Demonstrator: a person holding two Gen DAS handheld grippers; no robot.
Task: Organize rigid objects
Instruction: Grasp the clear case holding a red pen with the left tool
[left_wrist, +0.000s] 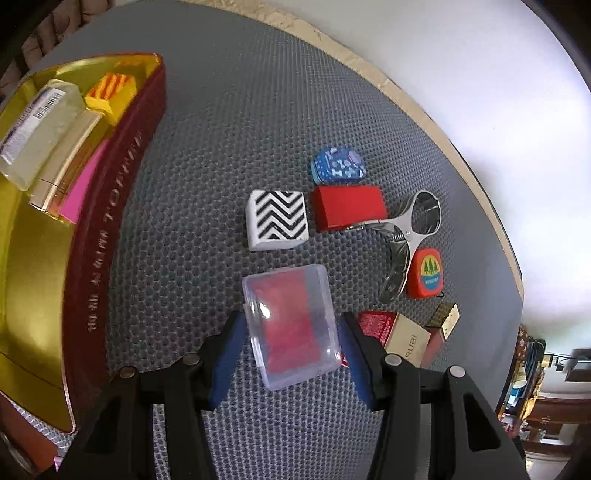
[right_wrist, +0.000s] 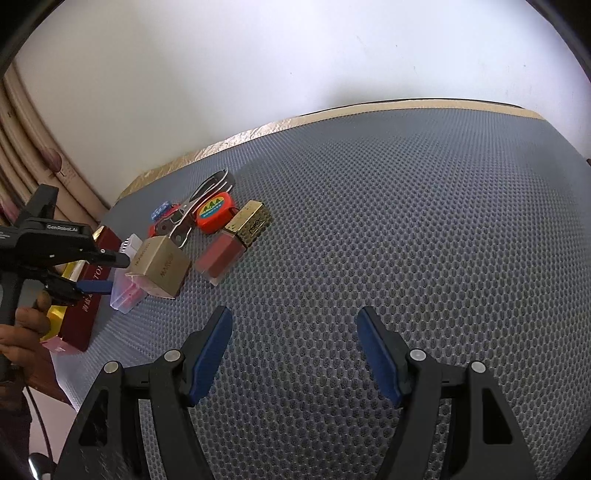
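Looking down our left gripper (left_wrist: 290, 354), we find the clear plastic case (left_wrist: 291, 326) with red contents lying on the grey mesh mat (left_wrist: 207, 155) between the blue pads, tilted; whether they press it we cannot tell. Our right gripper (right_wrist: 293, 350) hangs released over bare mat, well apart from the case, the gold-lined box (left_wrist: 33, 258) beside it
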